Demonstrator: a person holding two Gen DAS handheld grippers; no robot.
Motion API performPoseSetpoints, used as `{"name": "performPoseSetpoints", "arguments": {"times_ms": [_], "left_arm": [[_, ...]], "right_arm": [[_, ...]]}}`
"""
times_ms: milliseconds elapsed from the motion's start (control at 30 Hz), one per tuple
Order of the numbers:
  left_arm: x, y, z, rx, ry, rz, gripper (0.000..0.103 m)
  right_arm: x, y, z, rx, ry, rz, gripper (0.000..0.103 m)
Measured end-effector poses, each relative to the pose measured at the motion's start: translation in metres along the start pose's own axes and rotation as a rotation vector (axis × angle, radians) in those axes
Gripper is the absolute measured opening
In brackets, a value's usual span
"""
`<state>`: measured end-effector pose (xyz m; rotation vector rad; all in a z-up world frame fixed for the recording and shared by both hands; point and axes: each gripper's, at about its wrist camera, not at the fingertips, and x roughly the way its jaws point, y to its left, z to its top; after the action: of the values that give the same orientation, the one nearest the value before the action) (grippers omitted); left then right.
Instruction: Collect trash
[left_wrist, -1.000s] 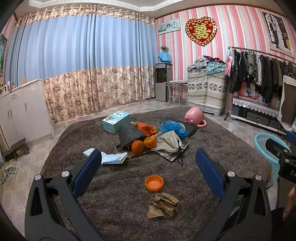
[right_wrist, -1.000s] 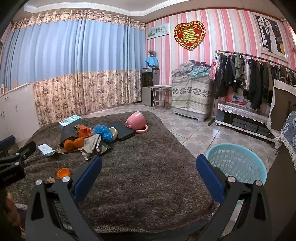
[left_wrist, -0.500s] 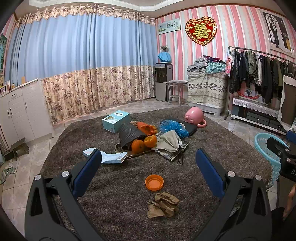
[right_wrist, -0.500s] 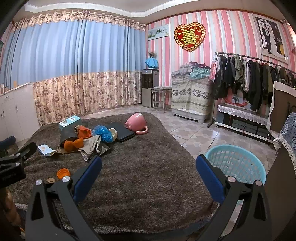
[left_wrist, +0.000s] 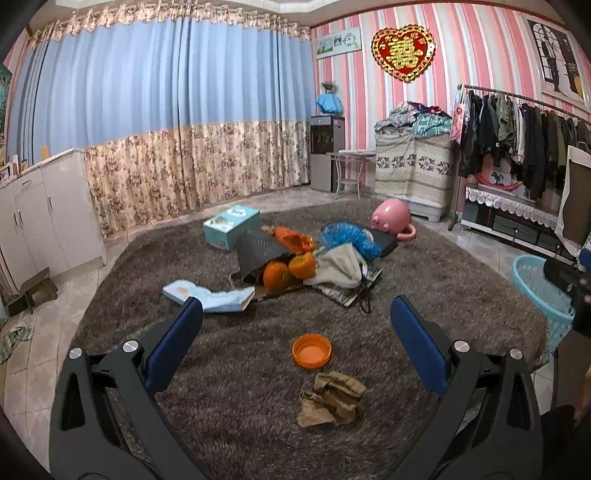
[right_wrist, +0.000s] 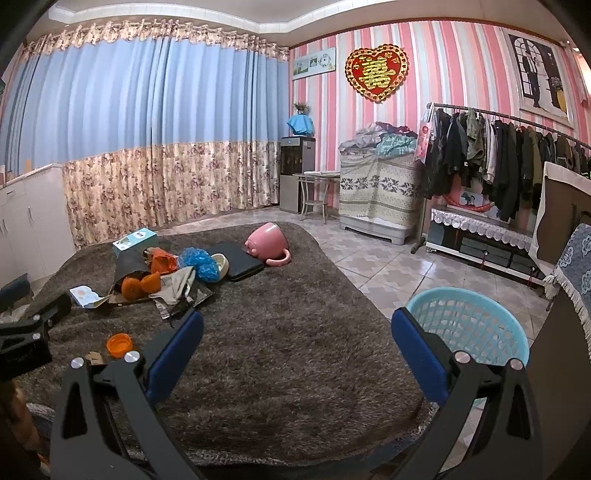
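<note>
Ahead of my left gripper (left_wrist: 295, 332) the rug (left_wrist: 229, 398) lies open except for an orange lid (left_wrist: 311, 350) and crumpled brown paper (left_wrist: 332, 398) between its wide jaws. Farther back, a clutter pile (left_wrist: 295, 258) blocks the middle. My right gripper (right_wrist: 295, 339) faces bare rug, with the blue basket (right_wrist: 469, 325) just behind its right finger.

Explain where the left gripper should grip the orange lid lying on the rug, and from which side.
Grip the orange lid by its raised rim, from above: it lies flat, open side up, so one finger can go inside and one outside. The left gripper is already open.
</note>
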<state>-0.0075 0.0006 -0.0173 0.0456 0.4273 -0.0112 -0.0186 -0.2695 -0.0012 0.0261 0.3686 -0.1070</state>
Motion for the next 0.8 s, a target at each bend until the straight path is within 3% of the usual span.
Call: {"name": "performPoseSetpoints", "arguments": {"times_ms": [333, 567, 733, 800], "left_arm": [[0.035, 0.003, -0.026, 0.002, 0.099, -0.02, 0.098], [0.041, -0.006, -0.038, 0.038, 0.114, -0.04, 0.098], [0.044, -0.009, -0.042, 0.051, 0.118, -0.054, 0.098], [0.047, -0.01, -0.045, 0.052, 0.141, -0.084, 0.093]], "right_arm": [[0.006, -0.01, -0.004, 0.005, -0.018, -0.061, 0.099], [0.011, -0.003, -0.008, -0.033, -0.018, -0.088, 0.099], [0.017, -0.005, -0.012, -0.032, 0.028, -0.084, 0.099], [0.023, -0.008, -0.013, -0.004, 0.058, -0.052, 0.099]]}}
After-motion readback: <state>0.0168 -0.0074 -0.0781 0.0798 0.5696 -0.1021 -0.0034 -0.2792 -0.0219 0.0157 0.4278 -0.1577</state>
